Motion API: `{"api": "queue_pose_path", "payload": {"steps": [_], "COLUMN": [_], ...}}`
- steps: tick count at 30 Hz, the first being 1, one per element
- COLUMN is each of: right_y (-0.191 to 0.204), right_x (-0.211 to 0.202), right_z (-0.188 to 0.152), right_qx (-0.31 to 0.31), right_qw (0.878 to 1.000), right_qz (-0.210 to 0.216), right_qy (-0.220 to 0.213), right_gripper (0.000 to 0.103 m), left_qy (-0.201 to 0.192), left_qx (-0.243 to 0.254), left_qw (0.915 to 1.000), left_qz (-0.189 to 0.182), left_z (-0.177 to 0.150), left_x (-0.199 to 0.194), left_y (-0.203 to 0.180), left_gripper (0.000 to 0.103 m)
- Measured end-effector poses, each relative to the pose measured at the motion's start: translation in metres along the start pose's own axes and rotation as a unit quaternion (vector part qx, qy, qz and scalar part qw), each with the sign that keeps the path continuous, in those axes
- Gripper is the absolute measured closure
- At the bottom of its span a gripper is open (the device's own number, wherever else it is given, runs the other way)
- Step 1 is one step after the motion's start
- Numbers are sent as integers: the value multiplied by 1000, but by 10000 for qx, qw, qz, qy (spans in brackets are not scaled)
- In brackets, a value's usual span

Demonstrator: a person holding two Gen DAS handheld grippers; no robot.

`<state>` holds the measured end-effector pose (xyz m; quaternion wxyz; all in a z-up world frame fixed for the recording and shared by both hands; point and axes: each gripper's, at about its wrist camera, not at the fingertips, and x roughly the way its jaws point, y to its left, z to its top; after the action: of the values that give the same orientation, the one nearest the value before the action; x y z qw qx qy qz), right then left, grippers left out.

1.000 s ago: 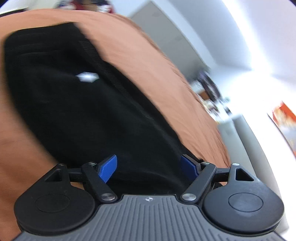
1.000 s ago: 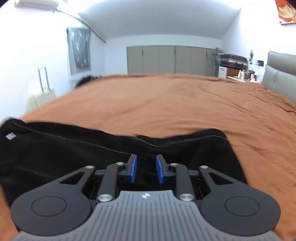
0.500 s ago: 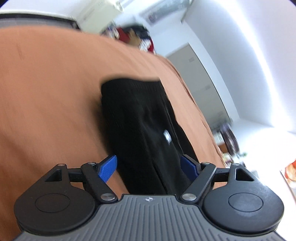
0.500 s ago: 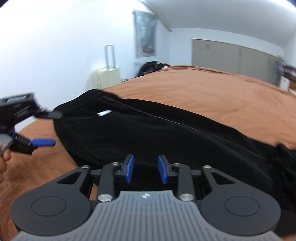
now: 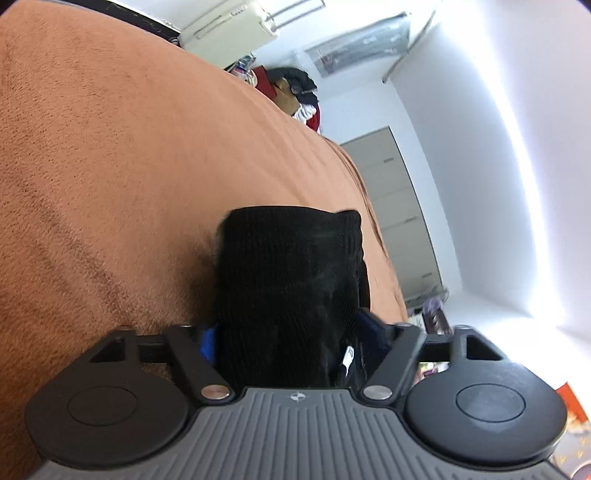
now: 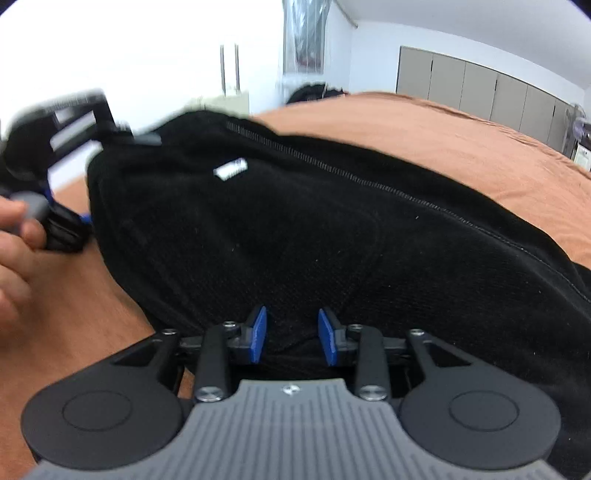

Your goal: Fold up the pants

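Black pants (image 6: 314,229) lie folded lengthwise on an orange-brown bed cover (image 6: 461,140), a white label (image 6: 231,170) showing near their left end. In the left wrist view that end of the pants (image 5: 288,266) sits between the jaws of my left gripper (image 5: 288,336). The jaws are closing and cloth fills most of the gap, but no pad visibly presses it. The right wrist view shows the left gripper (image 6: 107,177) straddling the pants' edge, a hand (image 6: 14,240) holding it. My right gripper (image 6: 291,332) hovers low over the pants' near edge. Its jaws are opening, with nothing clamped between them.
The bed cover (image 5: 110,184) stretches wide around the pants. Beyond the bed stand a cream suitcase (image 5: 229,26), a pile of clothes (image 5: 295,92) and a row of grey wardrobe doors (image 6: 480,85) along the far wall.
My left gripper has come down onto the pants' end and its jaws have narrowed around the cloth. My right gripper has swung left along the pants, its pads a little wider apart.
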<state>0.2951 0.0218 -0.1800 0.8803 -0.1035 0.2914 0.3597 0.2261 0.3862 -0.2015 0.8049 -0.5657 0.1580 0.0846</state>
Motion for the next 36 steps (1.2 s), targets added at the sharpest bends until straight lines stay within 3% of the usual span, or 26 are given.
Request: {"api": "queue_pose_path", "payload": {"steps": [1, 4, 10, 12, 15, 18, 19, 22, 27, 31, 35, 36], "right_y": [-3, -11, -11, -15, -25, -42, -48, -67, -103, -128, -148, -154], "right_x": [-7, -27, -39, -46, -57, -72, -77, -96, -124, -150, -171, -174], "right_z": [-2, -14, -28, -29, -28, -30, -32, -38, -53, -66, -75, -77], "right_qx": [113, 458, 800, 961, 1353, 1830, 1963, 2272, 2849, 3201, 3389, 3426], "right_qw": [9998, 9978, 9937, 9916, 9864, 9774, 9743, 9656, 9468, 9319, 9224, 9208], "right_qz": [55, 89, 144, 179, 181, 130, 98, -68, -363, -579, -750, -781], "right_qy": [-134, -472, -778, -850, -921, -1054, -1103, -1263, -1450, -1605, -1692, -1692], "right_gripper": [73, 69, 69, 69, 69, 69, 68, 68, 68, 68, 68, 68], "left_qy": [-24, -111, -373, -411, -402, -332, -302, -159, 333, 950, 1751, 1749], "left_qx": [-41, 28, 450, 857, 1825, 2889, 3252, 4445, 6092, 6779, 7270, 7423], "left_qw": [10000, 9999, 9975, 9943, 9805, 9540, 9420, 8922, 7901, 7271, 6636, 6466], "left_qz": [24, -49, -397, -480, -607, -725, -770, -784, -591, -517, -202, -150], "left_z": [0, -3, -14, -17, -31, -55, -66, -111, -198, -256, -303, -310], "left_x": [-2, -6, -17, -18, -16, -12, -9, -1, 23, 39, 65, 69], "left_y": [3, 4, -23, -48, -91, -131, -143, -176, -200, -197, -180, -179], "left_gripper": [52, 60, 63, 63, 63, 62, 62, 62, 62, 60, 59, 58]}}
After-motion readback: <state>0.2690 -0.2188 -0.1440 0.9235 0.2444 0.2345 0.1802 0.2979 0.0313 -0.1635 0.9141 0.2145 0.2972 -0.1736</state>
